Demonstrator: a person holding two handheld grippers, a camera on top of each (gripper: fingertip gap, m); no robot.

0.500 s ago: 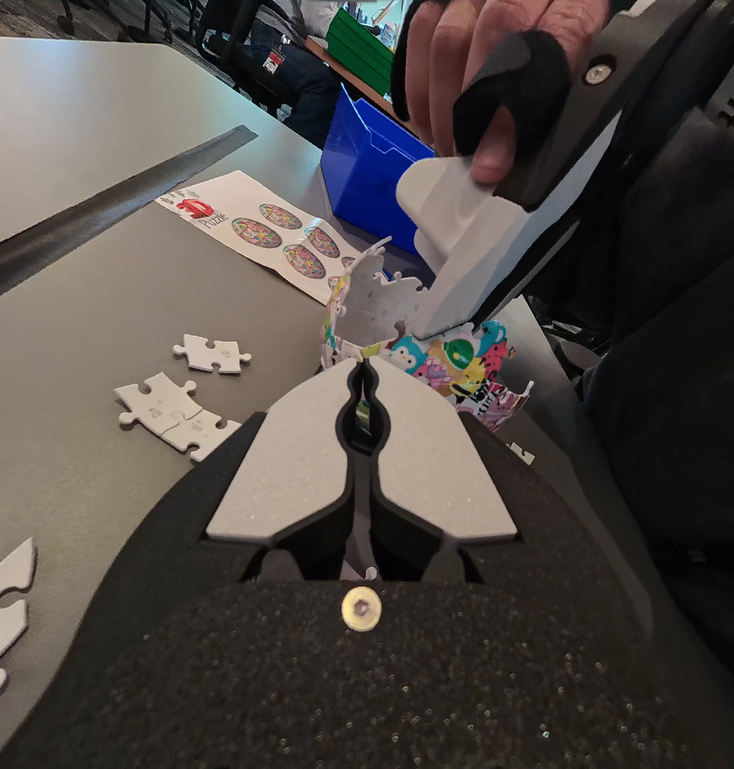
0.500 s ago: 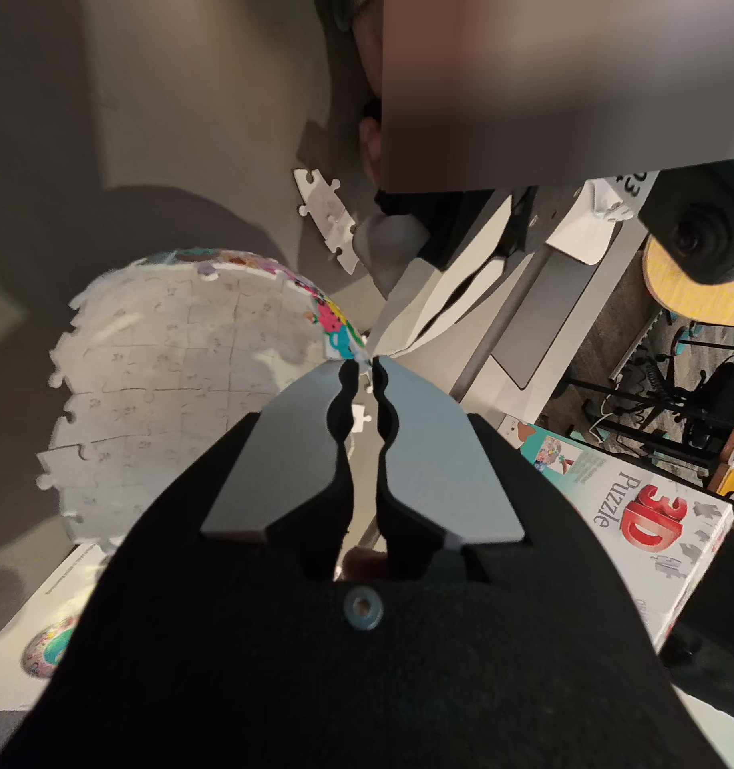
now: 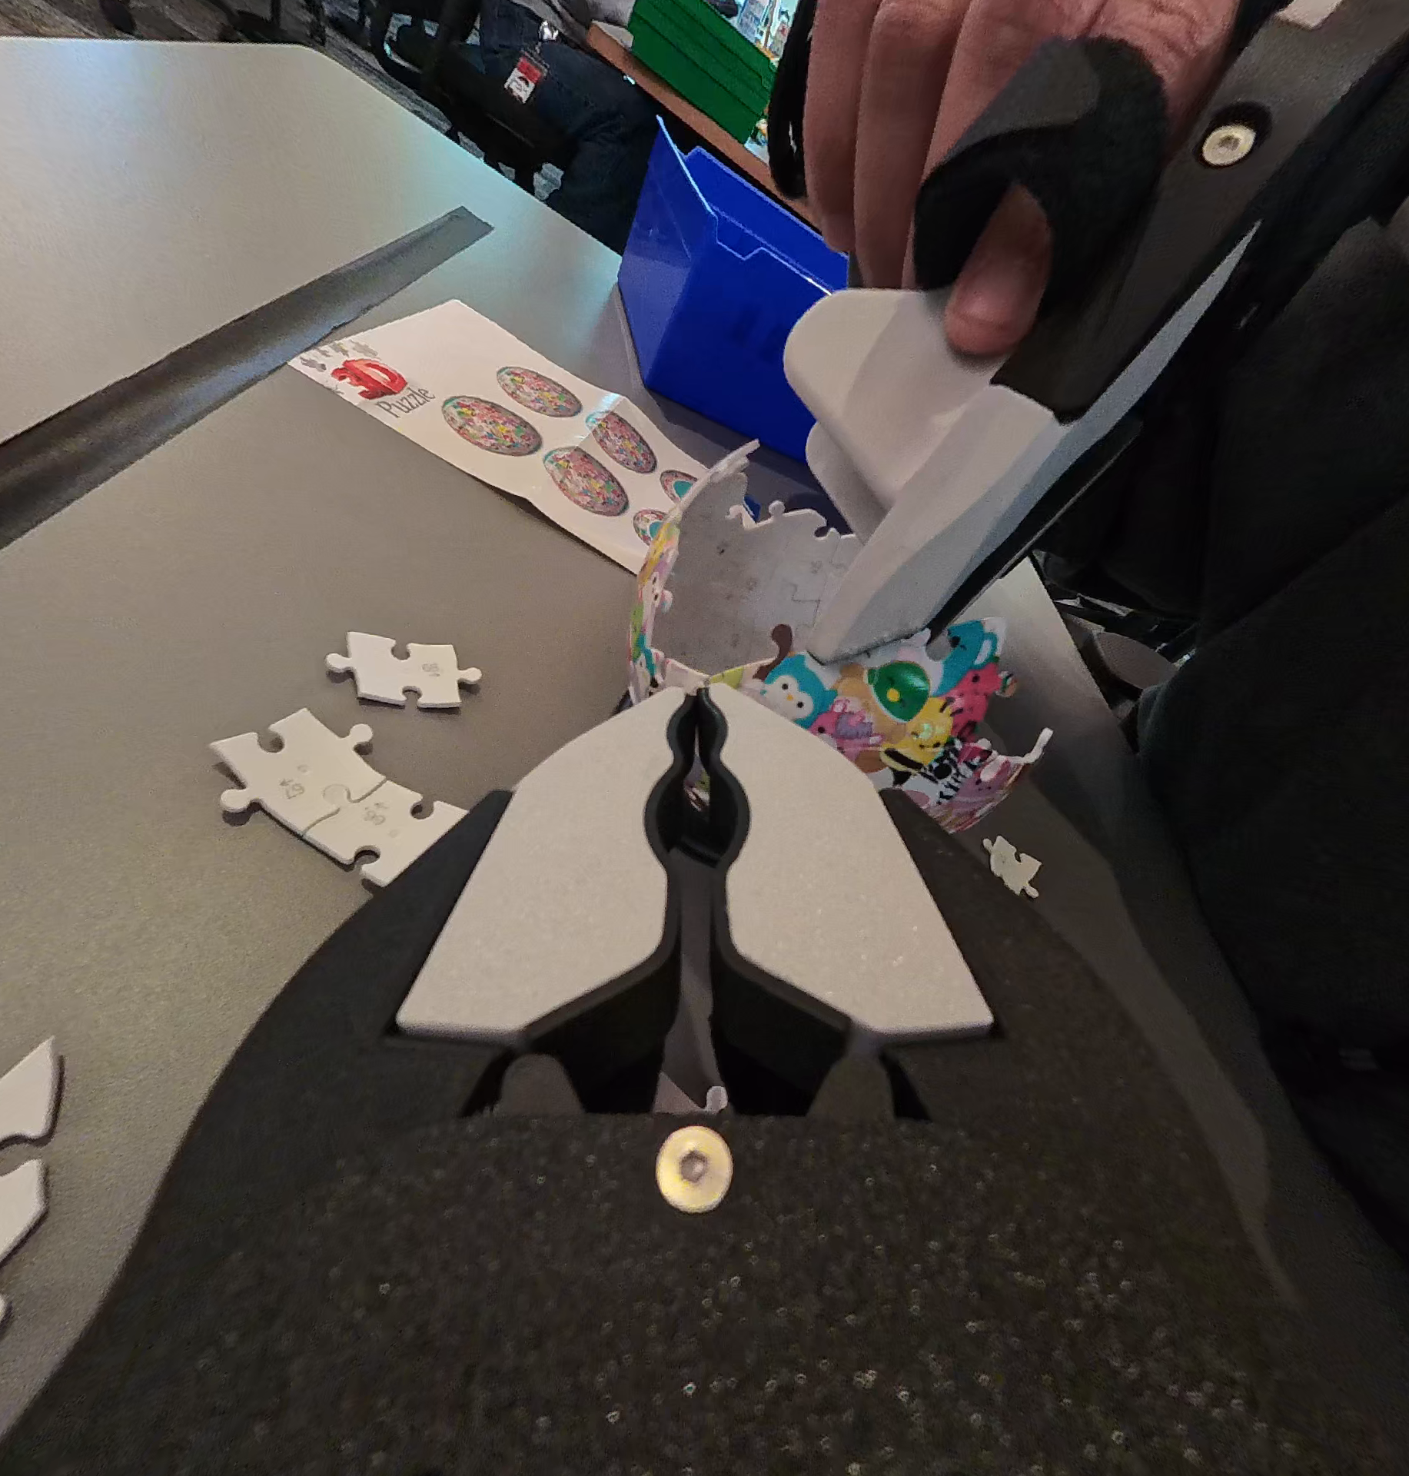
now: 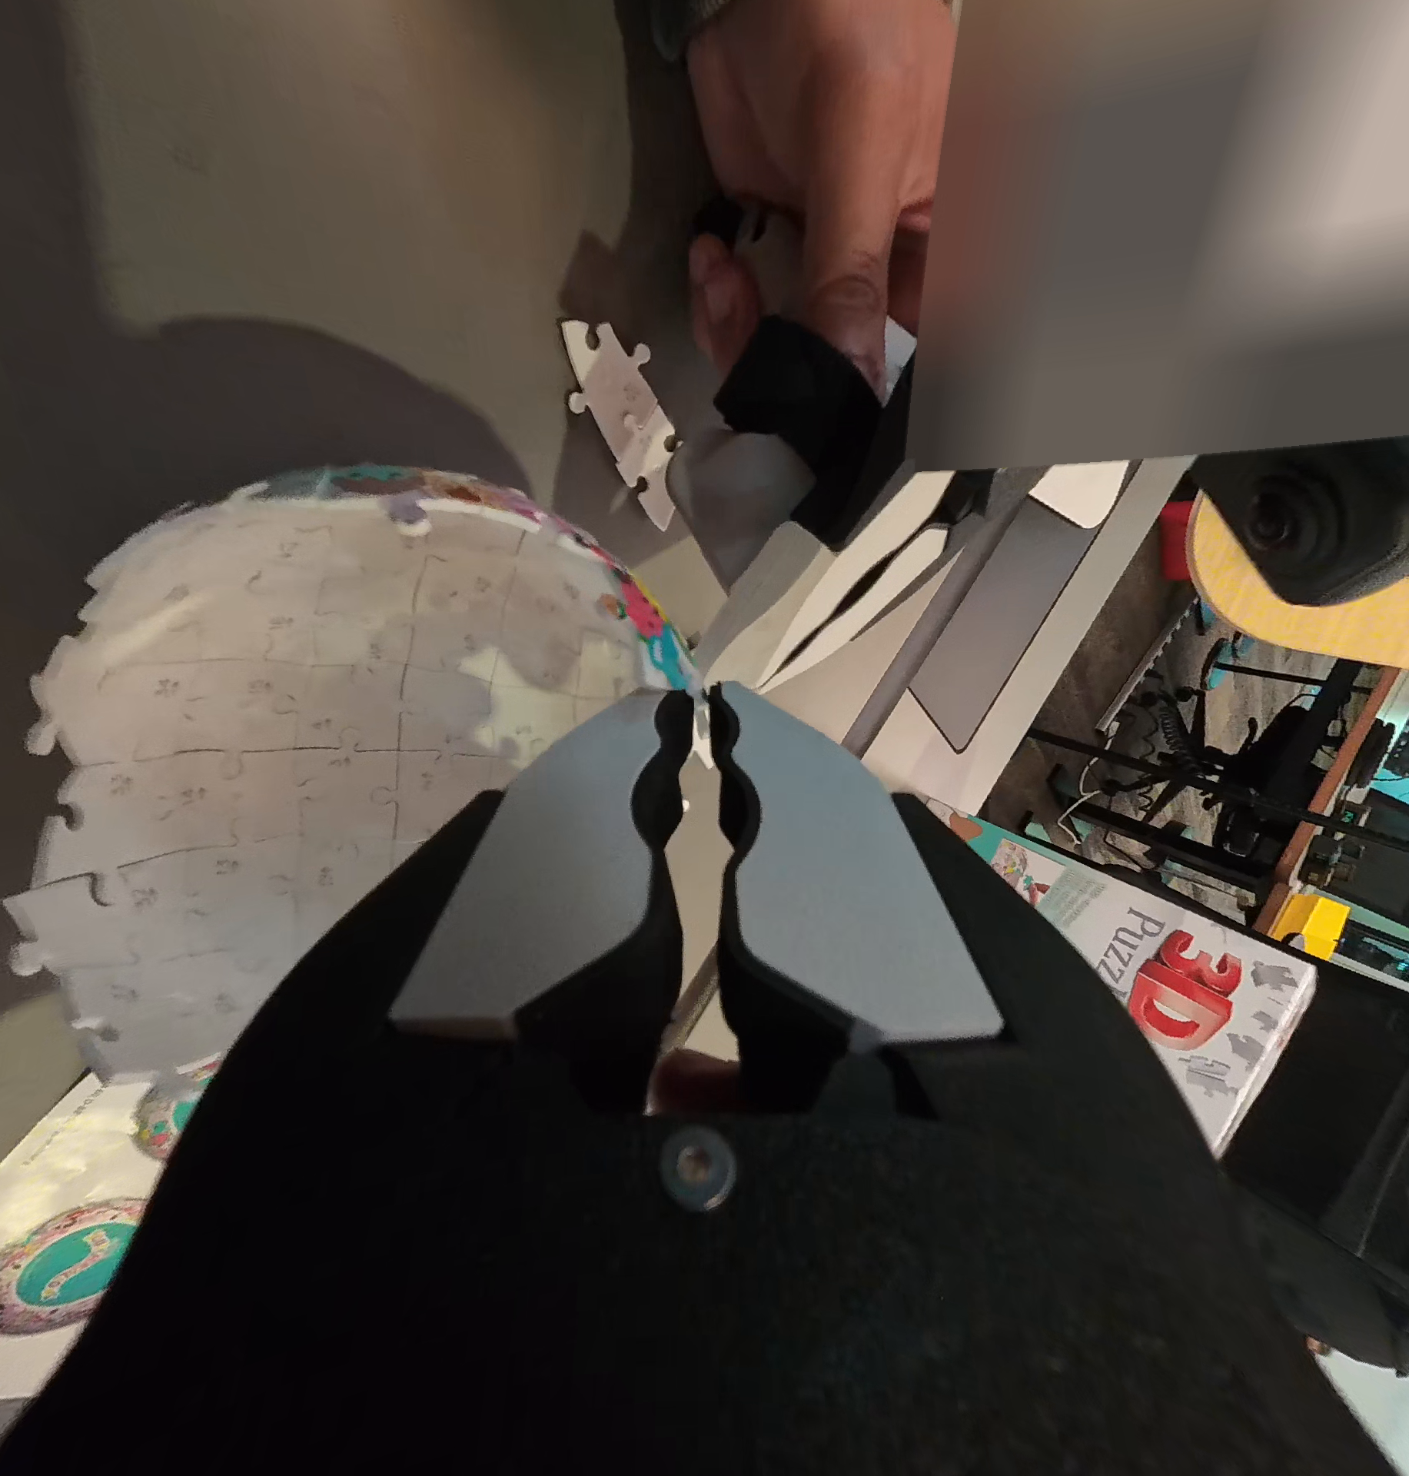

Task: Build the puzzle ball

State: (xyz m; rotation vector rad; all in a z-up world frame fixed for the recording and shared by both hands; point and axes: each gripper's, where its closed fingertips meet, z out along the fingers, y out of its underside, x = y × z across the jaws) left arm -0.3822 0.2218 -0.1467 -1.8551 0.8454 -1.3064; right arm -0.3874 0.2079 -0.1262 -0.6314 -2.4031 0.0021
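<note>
Loose white jigsaw pieces (image 3: 401, 669) are lying flat on open grey surface (image 3: 166, 559) at left, while the left claw (image 3: 699, 703) and right claw (image 3: 869, 647), both pressed together, are pinching the curved, jagged-rimmed puzzle ball (image 3: 853, 703) shell near the surface's right edge.

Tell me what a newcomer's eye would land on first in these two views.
The half-built puzzle ball stands out first: a bright cartoon-printed shell, open at the top, near the table's right edge. Both grippers meet at its rim, the left gripper closed on the near edge and the right gripper coming down from above. Loose white pieces lie face down to the left, with the blue bin behind.
</note>
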